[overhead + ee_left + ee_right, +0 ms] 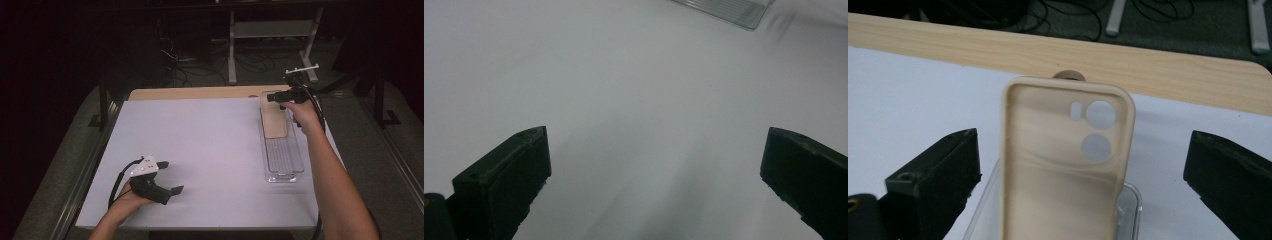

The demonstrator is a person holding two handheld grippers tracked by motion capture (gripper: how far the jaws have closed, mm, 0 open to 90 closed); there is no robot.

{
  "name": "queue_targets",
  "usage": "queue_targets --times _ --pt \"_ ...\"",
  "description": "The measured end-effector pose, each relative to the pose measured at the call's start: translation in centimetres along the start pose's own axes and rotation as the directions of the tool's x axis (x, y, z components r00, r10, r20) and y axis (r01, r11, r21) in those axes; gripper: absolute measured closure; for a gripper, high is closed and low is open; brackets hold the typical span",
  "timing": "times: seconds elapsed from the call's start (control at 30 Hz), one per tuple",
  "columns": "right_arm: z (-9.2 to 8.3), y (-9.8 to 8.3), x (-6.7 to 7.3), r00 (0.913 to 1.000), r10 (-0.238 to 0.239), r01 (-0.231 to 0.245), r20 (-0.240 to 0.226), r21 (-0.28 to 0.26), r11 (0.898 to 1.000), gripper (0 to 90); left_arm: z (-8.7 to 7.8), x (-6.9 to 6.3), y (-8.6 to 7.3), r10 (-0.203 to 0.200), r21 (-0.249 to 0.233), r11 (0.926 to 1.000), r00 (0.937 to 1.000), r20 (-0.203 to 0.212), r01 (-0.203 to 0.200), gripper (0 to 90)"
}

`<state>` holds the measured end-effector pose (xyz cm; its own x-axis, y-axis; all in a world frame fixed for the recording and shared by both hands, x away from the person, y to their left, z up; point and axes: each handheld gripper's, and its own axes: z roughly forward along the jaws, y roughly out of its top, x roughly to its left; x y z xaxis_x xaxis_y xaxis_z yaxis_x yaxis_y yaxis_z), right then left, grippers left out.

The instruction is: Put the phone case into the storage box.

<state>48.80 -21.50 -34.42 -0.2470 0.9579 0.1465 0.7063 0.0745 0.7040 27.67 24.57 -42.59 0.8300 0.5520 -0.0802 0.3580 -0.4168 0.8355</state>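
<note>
A beige phone case [274, 122] lies in the far half of a long clear plastic bin [285, 167] on the right side of the table. In the right gripper view the case [1063, 165] leans up out of the bin [1131, 206], its inside and camera holes facing me. My right gripper [274, 97] hovers over the bin's far end. It is open [1083, 137], with the jaws wide on either side of the case and not touching it. My left gripper [171, 176] rests low at the near left, open [656, 150], with bare sheet between its jaws.
A white sheet [200, 145] covers most of the wooden table [200, 92], and its wood edge [1173, 65] runs along the far side. The bin's corner [729, 7] is ahead of the left gripper. Behind the table stand a white metal frame [272, 30] and floor cables.
</note>
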Motion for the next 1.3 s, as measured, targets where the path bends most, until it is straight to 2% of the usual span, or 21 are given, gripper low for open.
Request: queue_targets --times 0.17,0.23,0.37,0.53,0.8,0.93,1.27,1.3 --pt "-1.4 -1.1 0.3 0.9983 -0.048 0.047 -0.035 -0.033 0.998 1.3 -0.4 0.3 0.0 -0.009 0.007 0.9999 1.0 0.004 0.009 0.0" --pt "-1.7 -1.6 0.5 0.9966 -0.067 0.065 -0.047 -0.042 0.997 1.2 -0.6 0.4 0.0 0.001 0.011 0.9999 1.0 0.002 -0.001 0.0" --pt "-2.3 -2.5 1.1 0.9935 -0.085 0.082 -0.076 -0.045 0.996 1.3 -0.7 0.4 0.1 0.002 0.005 1.0 1.0 0.003 -0.002 0.0" --pt "-2.8 -3.4 1.9 0.9871 -0.118 0.114 -0.108 -0.041 0.993 1.2 -0.7 0.5 0.2 0.006 0.023 0.9997 0.9999 0.012 -0.007 0.0" --pt "-4.2 -5.0 3.3 0.9721 -0.164 0.154 -0.168 -0.074 0.985 1.3 -0.8 0.7 0.9 0.029 0.043 0.9986 0.9989 0.036 -0.03 0.0" --pt "-4.9 -5.9 4.0 0.965 -0.176 0.164 -0.194 -0.078 0.983 1.3 -1.0 0.9 1.6 0.034 0.047 0.9982 0.9979 0.054 -0.037 0.0" --pt "-5.8 -8.2 5.0 0.9402 -0.219 0.201 -0.261 -0.096 0.975 1.3 -0.6 1.6 3.5 0.044 0.07 0.9963 0.9948 0.091 -0.05 0.0" --pt "-5.9 -8.3 5.1 0.94 -0.221 0.202 -0.26 -0.097 0.975 1.2 -0.5 1.6 3.6 0.05 0.07 0.9959 0.9938 0.099 -0.057 0.0"
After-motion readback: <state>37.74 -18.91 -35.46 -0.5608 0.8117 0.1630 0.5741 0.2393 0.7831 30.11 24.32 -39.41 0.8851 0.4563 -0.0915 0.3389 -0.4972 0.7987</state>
